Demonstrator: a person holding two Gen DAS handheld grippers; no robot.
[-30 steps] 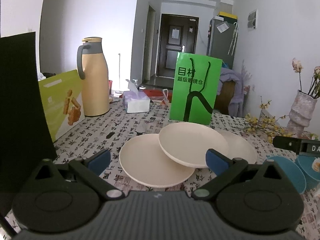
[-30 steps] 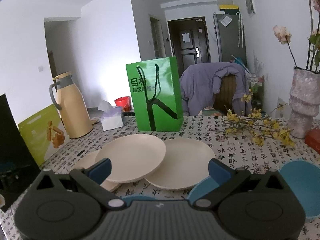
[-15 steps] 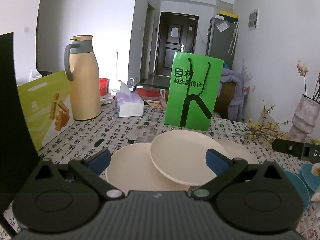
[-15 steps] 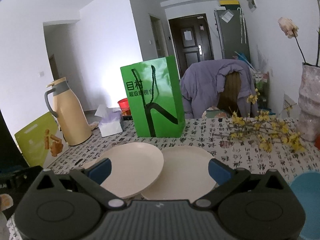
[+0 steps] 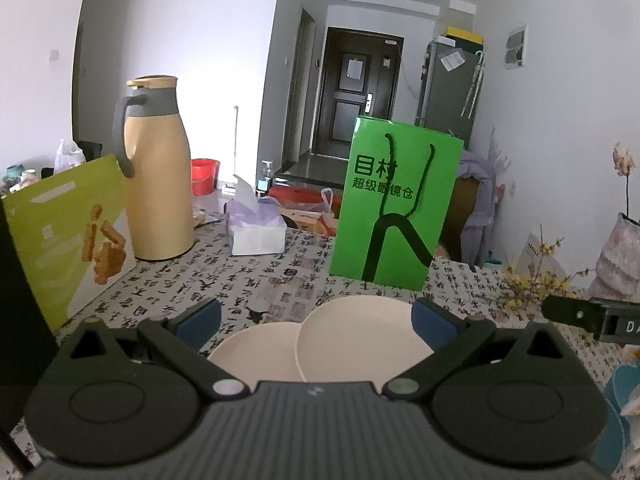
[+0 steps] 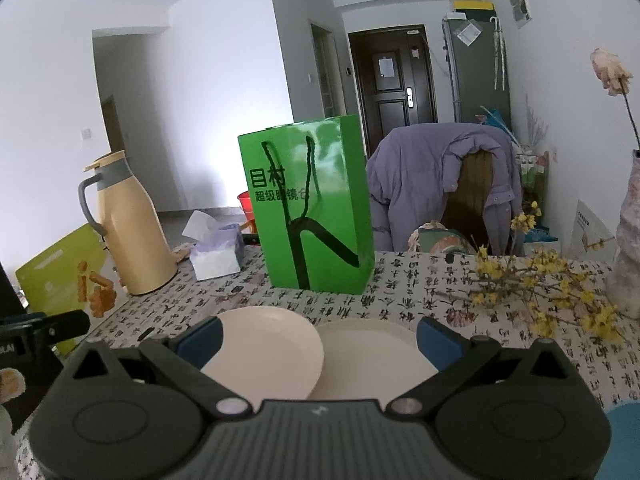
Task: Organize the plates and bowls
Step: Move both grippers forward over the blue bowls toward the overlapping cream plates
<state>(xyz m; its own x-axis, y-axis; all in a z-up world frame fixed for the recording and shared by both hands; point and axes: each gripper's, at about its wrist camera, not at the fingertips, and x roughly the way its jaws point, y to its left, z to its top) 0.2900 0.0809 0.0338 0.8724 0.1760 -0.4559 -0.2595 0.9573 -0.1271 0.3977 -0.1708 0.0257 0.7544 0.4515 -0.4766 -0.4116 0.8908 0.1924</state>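
Observation:
Cream plates lie overlapping on the patterned tablecloth. In the left wrist view the upper cream plate (image 5: 356,340) rests partly over a lower cream plate (image 5: 260,350). My left gripper (image 5: 316,322) hovers open above and in front of them, nothing between its blue pads. In the right wrist view the upper cream plate (image 6: 272,348) overlaps a right cream plate (image 6: 372,356). My right gripper (image 6: 318,336) is open and holds nothing. A blue dish (image 6: 624,436) peeks in at the lower right; a blue dish (image 5: 620,400) also shows at the left view's right edge.
A green paper bag (image 5: 394,204) stands just behind the plates. A tan thermos jug (image 5: 154,188), a tissue pack (image 5: 256,228) and a yellow-green box (image 5: 60,236) line the left. Yellow flower sprigs (image 6: 532,284) and a vase (image 6: 630,252) occupy the right.
Both grippers have tilted upward and drawn back, so the plates sit lower in each view and the blue dishes have slid mostly out of frame. Nothing was grasped.

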